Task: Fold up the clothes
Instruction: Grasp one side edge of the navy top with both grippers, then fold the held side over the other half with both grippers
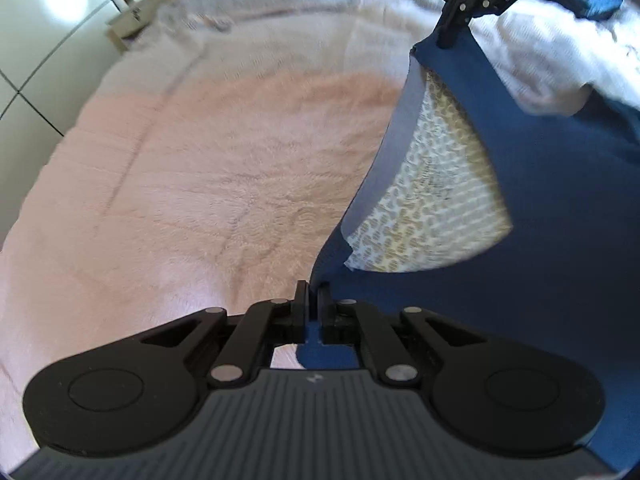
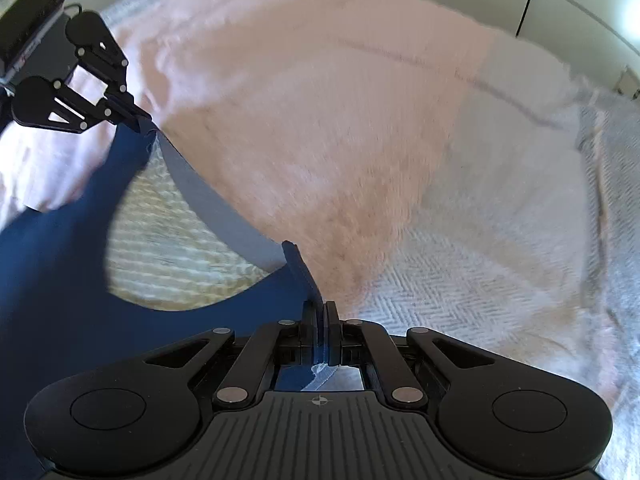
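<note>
A: Pink blanket (image 1: 180,168) on a bed; the left gripper (image 1: 313,296) pinches the blue garment (image 1: 560,240) at one neckline corner.

B: The right gripper (image 2: 320,316) clamps the other, seemingly lifted; keep tension even.

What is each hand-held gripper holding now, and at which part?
Both hold one navy blue garment: the left hand-held gripper and the right hand-held gripper each pinch its upper edge, either side of the opening.
</note>
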A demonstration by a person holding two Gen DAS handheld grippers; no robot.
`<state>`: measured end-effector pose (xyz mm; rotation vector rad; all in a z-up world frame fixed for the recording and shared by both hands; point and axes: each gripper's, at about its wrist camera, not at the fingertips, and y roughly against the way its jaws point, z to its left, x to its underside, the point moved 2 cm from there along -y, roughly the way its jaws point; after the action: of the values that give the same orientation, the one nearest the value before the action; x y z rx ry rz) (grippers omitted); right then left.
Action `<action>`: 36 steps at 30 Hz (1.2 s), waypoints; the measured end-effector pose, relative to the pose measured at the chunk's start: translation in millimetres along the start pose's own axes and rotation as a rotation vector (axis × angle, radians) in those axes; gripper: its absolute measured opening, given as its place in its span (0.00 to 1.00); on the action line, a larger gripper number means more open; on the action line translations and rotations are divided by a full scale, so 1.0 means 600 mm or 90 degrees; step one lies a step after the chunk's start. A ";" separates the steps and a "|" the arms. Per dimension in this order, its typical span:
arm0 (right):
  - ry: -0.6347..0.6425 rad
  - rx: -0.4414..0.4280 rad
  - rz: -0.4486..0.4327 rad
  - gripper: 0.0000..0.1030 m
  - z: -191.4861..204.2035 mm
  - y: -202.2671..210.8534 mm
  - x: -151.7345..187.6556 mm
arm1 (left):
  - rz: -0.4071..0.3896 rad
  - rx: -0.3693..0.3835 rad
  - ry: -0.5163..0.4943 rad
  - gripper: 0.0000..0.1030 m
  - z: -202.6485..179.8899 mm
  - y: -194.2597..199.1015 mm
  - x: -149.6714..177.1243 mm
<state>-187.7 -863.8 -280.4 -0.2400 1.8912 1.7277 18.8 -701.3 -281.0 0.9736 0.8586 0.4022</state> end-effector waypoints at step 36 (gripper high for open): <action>0.185 -0.089 0.044 0.00 0.627 0.382 0.459 | 0.069 0.010 -0.069 0.01 -0.688 0.436 0.234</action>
<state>-421.9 -402.8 -228.8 -0.5091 2.0010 1.9614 -200.9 -244.8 -237.9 1.0507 0.7133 0.4319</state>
